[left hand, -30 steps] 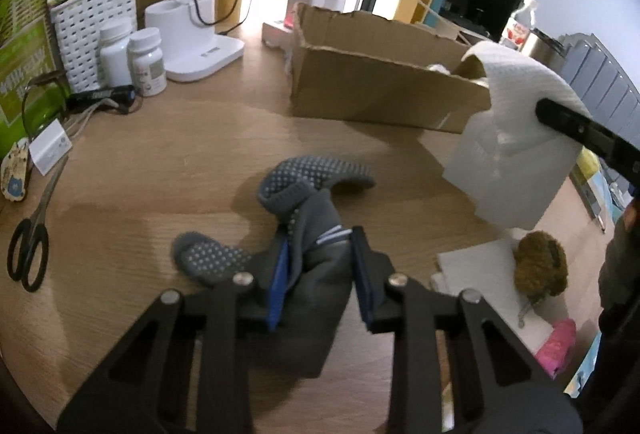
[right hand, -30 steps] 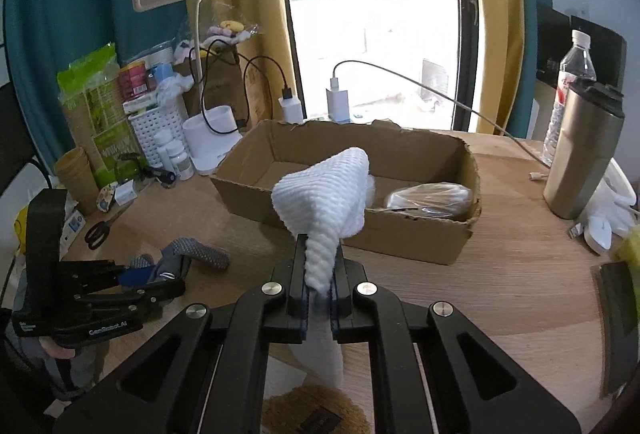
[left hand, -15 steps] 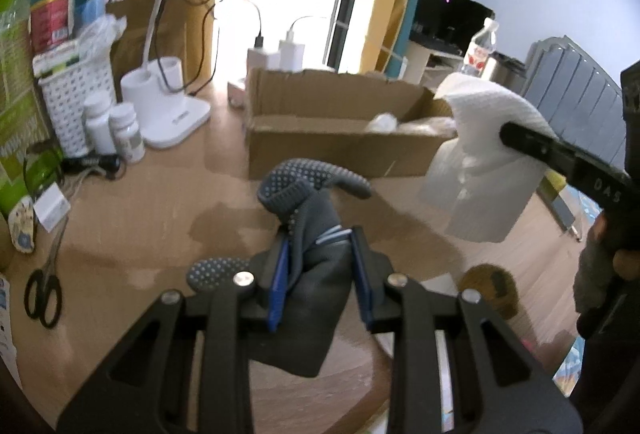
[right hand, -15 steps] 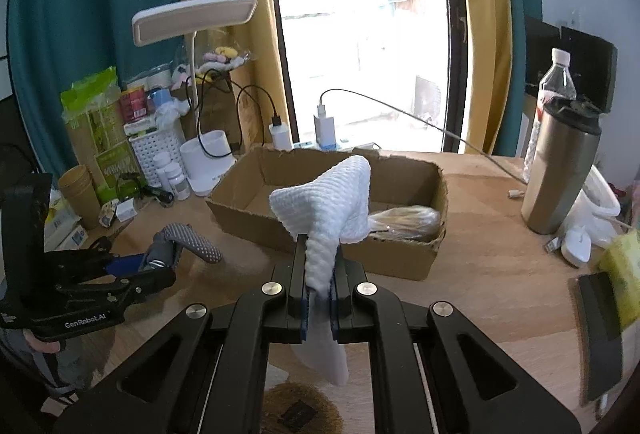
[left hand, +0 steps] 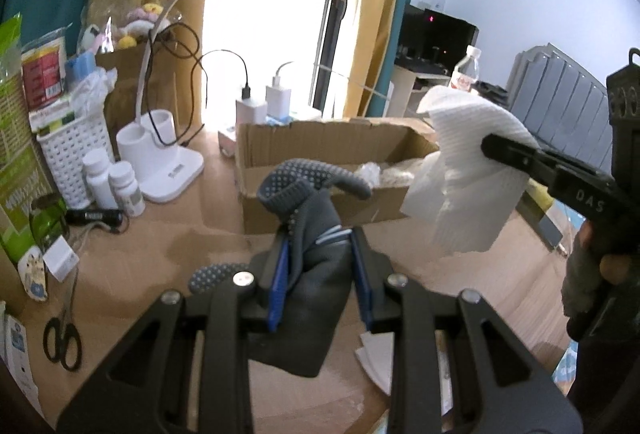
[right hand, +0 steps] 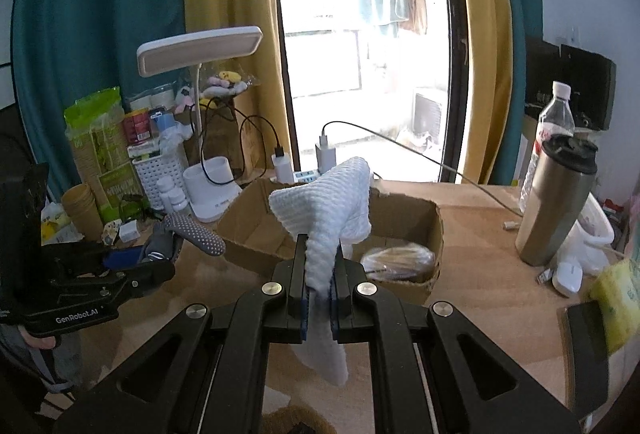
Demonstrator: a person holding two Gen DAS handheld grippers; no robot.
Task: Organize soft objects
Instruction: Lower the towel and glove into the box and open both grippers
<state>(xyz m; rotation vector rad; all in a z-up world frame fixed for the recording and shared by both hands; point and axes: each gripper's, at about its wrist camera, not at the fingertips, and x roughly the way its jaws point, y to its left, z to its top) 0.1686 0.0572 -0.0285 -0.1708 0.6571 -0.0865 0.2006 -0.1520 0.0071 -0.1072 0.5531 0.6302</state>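
Transport is the step in hand: both loads are off the desk (right hand: 480,274) and headed for the cardboard box (right hand: 400,218) by its window edge. Left tongs (left hand: 318,274) pinch a grey dotted sock (left hand: 316,234), its toe drooping toward the box's near wall; a second sock (left hand: 212,272) hangs beside them. Right tongs (right hand: 319,286) are pressed tight on a white waffle cloth (right hand: 324,210), held above the box's near wall. Next, I judge, each load must clear that wall, then the tongs spread over the interior, where a bagged item (right hand: 396,262) already lies.
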